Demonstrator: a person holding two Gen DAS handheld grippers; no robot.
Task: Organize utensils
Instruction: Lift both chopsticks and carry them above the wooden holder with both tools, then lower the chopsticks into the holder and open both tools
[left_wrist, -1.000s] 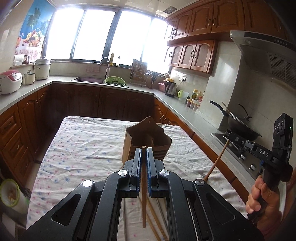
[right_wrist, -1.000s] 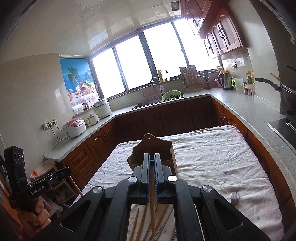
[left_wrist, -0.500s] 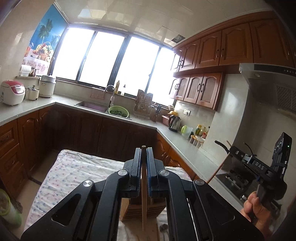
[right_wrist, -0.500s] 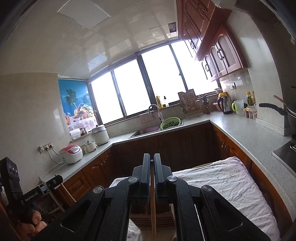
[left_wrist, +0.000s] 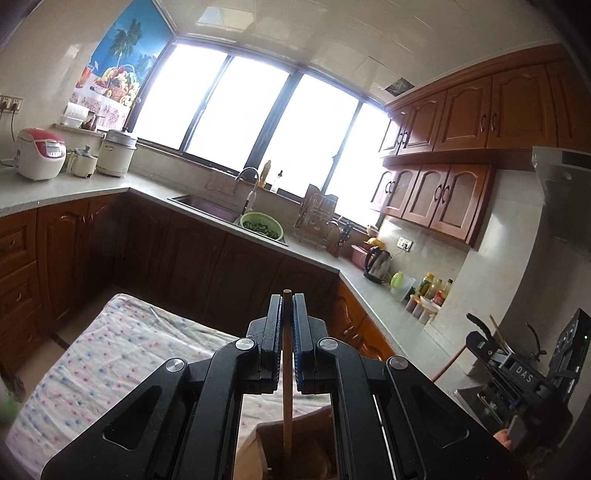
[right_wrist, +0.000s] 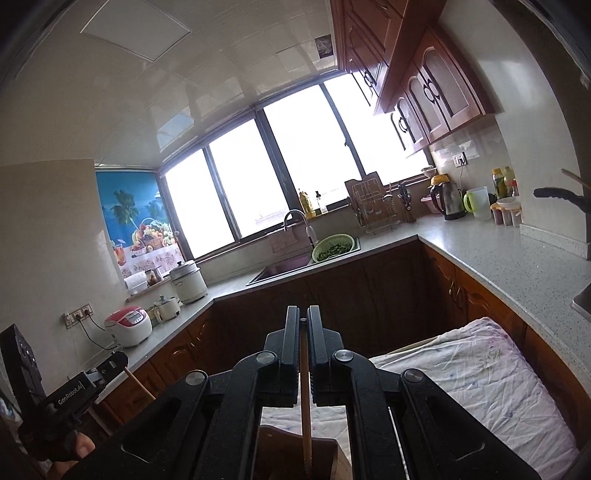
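Note:
My left gripper (left_wrist: 287, 301) is shut on a wooden chopstick (left_wrist: 287, 398) that hangs straight down over the wooden utensil holder (left_wrist: 295, 450) at the bottom of the left wrist view. My right gripper (right_wrist: 303, 325) is shut on another wooden chopstick (right_wrist: 306, 413), also upright, its lower end over the holder (right_wrist: 295, 454). Both grippers are raised and tilted up toward the windows. The right gripper shows at the right edge of the left wrist view (left_wrist: 476, 338); the left one shows at the lower left of the right wrist view (right_wrist: 118, 360).
The holder stands on a table with a floral cloth (left_wrist: 103, 354), also in the right wrist view (right_wrist: 480, 376). Counters run around the room with a sink (left_wrist: 207, 205), a green colander (left_wrist: 262, 225), a kettle (left_wrist: 376, 264) and rice cookers (left_wrist: 38, 153).
Both grippers have lifted and tilted upward with their chopsticks. The holder has dropped from the middle of each view to the bottom edge, and the utensils lying on the table are out of view.

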